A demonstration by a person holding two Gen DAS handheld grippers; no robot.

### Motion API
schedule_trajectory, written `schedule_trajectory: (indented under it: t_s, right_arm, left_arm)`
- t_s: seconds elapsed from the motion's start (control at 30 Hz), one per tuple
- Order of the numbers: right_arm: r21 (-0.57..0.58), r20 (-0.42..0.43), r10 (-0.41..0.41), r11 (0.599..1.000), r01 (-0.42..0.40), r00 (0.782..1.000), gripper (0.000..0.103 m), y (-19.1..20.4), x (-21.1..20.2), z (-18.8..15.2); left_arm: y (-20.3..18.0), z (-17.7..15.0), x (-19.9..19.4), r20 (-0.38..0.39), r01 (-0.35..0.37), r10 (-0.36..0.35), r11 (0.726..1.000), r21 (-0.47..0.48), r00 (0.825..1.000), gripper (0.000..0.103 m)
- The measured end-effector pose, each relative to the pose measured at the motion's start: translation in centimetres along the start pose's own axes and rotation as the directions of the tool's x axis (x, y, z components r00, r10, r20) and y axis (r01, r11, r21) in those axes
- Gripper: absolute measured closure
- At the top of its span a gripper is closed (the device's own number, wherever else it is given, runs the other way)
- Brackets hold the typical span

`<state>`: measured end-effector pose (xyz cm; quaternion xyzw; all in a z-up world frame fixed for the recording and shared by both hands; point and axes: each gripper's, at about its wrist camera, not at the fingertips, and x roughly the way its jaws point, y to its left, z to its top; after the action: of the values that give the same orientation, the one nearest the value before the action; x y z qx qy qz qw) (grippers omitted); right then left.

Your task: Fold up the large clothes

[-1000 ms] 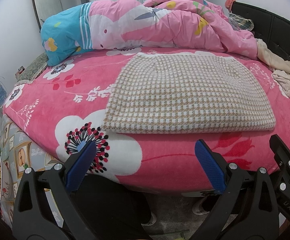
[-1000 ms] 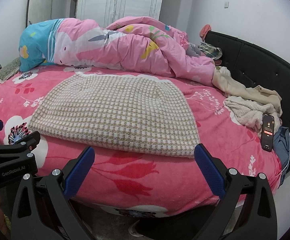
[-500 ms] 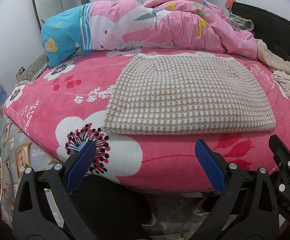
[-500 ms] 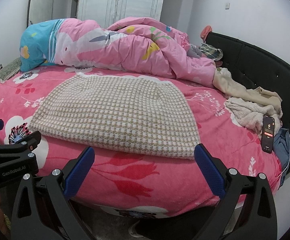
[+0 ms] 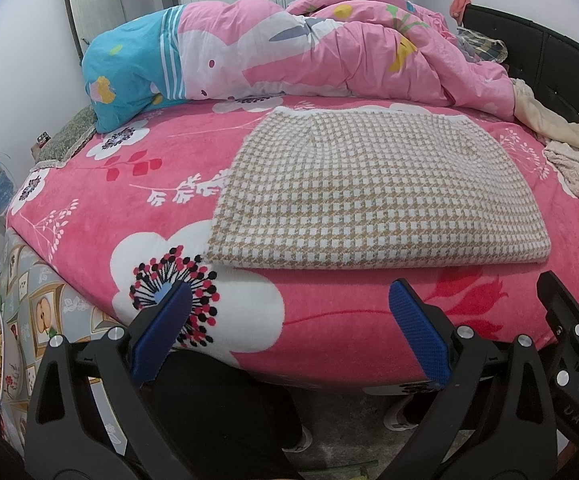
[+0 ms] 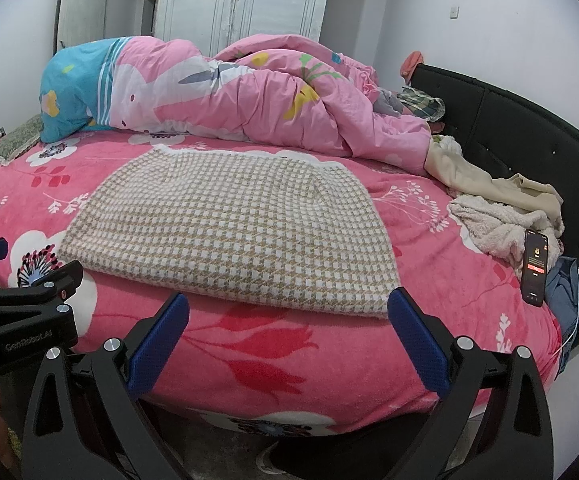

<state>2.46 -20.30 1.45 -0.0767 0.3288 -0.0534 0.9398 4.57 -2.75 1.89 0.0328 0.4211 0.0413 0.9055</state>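
Garment [image 5: 373,196] folded flat, near bed edge | left tool [image 5: 289,336] released | right tool [image 6: 289,336] released, both short of hem

bed [image 5: 89,184] | on it: checked garment [image 5: 373,196], duvet [image 5: 289,52], phone [image 6: 535,266]

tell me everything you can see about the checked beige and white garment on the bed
The checked garment is a thick, knit-looking fabric in a small beige and white houndstooth check. It lies flat on the pink floral blanket, folded into a broad slab that narrows toward the far end, where a white edge shows. The near edge is a rounded fold with layers stacked under it. It sits apart from the pink duvet behind it. Neither tongs touch it: both hover open in front of its near edge.
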Motion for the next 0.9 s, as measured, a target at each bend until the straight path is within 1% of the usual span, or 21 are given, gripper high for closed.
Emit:
schedule_trajectory:
  t_s: [0.9]
  right_arm:
    - [0.000, 0.001, -0.003, 1.000, 0.003, 1.000, 0.006, 0.09, 0.00, -0.22]
  left_arm:
    - [-0.20, -0.09, 0.07, 0.001, -0.005, 0.005, 1.000, -0.006, 1.000, 0.008]
